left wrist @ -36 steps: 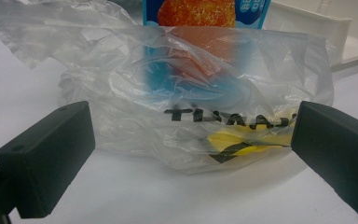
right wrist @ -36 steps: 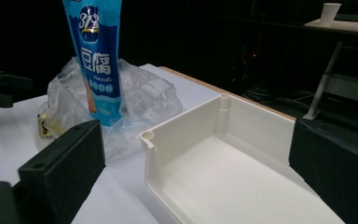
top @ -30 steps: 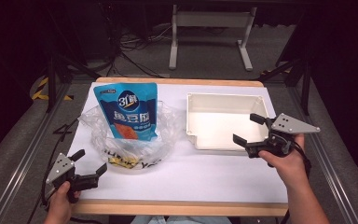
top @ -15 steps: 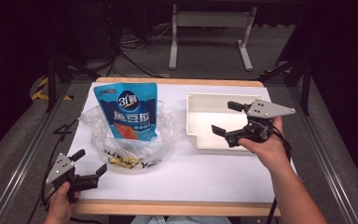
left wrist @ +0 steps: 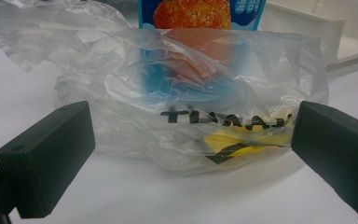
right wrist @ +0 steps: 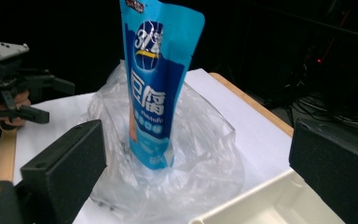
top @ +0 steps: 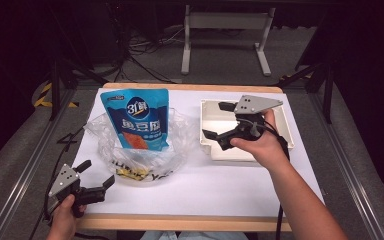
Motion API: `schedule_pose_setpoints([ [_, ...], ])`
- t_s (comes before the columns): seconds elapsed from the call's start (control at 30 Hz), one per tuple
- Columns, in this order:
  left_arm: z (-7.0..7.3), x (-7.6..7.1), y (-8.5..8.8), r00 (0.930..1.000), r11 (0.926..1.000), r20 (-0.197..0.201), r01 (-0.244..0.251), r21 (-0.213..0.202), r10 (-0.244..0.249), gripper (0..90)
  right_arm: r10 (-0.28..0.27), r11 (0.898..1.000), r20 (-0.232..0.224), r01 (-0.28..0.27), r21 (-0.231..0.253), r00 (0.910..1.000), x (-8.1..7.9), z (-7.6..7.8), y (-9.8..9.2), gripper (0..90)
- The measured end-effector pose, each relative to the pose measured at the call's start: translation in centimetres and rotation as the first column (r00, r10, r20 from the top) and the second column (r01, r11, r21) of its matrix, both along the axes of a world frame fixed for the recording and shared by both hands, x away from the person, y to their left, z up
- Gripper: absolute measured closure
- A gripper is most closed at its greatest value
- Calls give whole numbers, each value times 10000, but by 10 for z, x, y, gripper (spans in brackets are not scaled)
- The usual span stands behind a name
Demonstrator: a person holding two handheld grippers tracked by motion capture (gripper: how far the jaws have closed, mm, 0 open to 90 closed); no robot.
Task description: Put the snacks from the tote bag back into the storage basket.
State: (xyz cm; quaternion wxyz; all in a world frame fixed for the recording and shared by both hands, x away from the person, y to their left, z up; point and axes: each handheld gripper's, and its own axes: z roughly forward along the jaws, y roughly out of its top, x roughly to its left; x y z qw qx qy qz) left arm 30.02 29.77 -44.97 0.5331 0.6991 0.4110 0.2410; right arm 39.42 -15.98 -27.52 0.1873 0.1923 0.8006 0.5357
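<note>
A tall blue food pouch (top: pixel 136 122) stands upright inside a crumpled clear plastic bag (top: pixel 147 157) at the table's left centre. My right gripper (top: pixel 214 120) hovers open over the left part of a white tray (top: pixel 286 131), jaws pointing at the pouch (right wrist: pixel 156 93) and bag (right wrist: pixel 205 154), nothing between them. My left gripper (top: pixel 98 172) is held open near the front left edge, short of the bag (left wrist: pixel 191 93). Black lettering and a yellow item (left wrist: pixel 233 142) show through the plastic. In the right gripper view, the left gripper (right wrist: pixel 58 100) sits beyond the bag.
The white tray (right wrist: pixel 270 205) lies right of the bag, its corner (left wrist: pixel 307 23) close behind it. The wooden table edge (top: pixel 180 222) runs along the front. A metal stand (top: pixel 225 30) and cables lie on the floor beyond the table.
My right gripper has swung left from the tray's right side to above its left part, nearer the bag. The left gripper has stayed put.
</note>
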Motion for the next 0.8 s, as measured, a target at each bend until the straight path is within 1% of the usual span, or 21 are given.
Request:
schedule_pose_setpoints([
  [0.03,0,0,0,10000,10000,6,-6,-13,6,2,42,10000,-23,-42,48,10000,3,0,5,45],
  [0.07,0,0,0,10000,10000,6,-6,-13,6,2,42,10000,-23,-42,48,10000,3,0,5,45],
  [0.17,0,0,0,10000,9999,60,-17,-99,17,2,187,9998,-110,-187,-42,9998,9,0,18,44],
  [0.27,0,0,1,10000,9999,60,-21,-115,22,2,355,9994,-206,-355,-1,9992,15,1,30,39],
  [0.3,0,0,1,10000,9999,51,-14,-121,15,2,355,9994,-206,-355,-1,9992,15,1,30,39],
  [0.37,0,0,1,10000,9999,40,-14,-110,14,2,546,9982,-426,-535,282,9976,19,2,38,38],
  [0.4,0,0,1,10000,9999,39,-10,-111,11,2,546,9982,-426,-535,282,9976,19,2,38,38],
  [0.47,0,0,1,10000,9999,47,-14,-138,14,2,573,9975,-453,-553,450,9973,24,1,44,33],
  [0.5,0,0,1,10000,9999,47,-18,-150,19,2,573,9975,-453,-553,450,9973,24,1,44,33],
  [0.57,0,0,1,10000,9999,45,-21,-163,22,2,507,9976,-430,-486,501,9978,29,-1,49,28],
  [0.67,0,0,1,10000,9999,48,-14,-156,15,2,511,9963,-565,-470,718,9971,36,-4,54,24],
  [0.73,0,0,1,10000,9999,47,-4,-154,4,2,774,9926,-755,-697,992,9941,42,-8,59,22],
  [0.8,0,0,1,10000,9999,48,-2,-155,2,2,906,9906,-785,-817,1097,9928,46,-12,65,22],
])
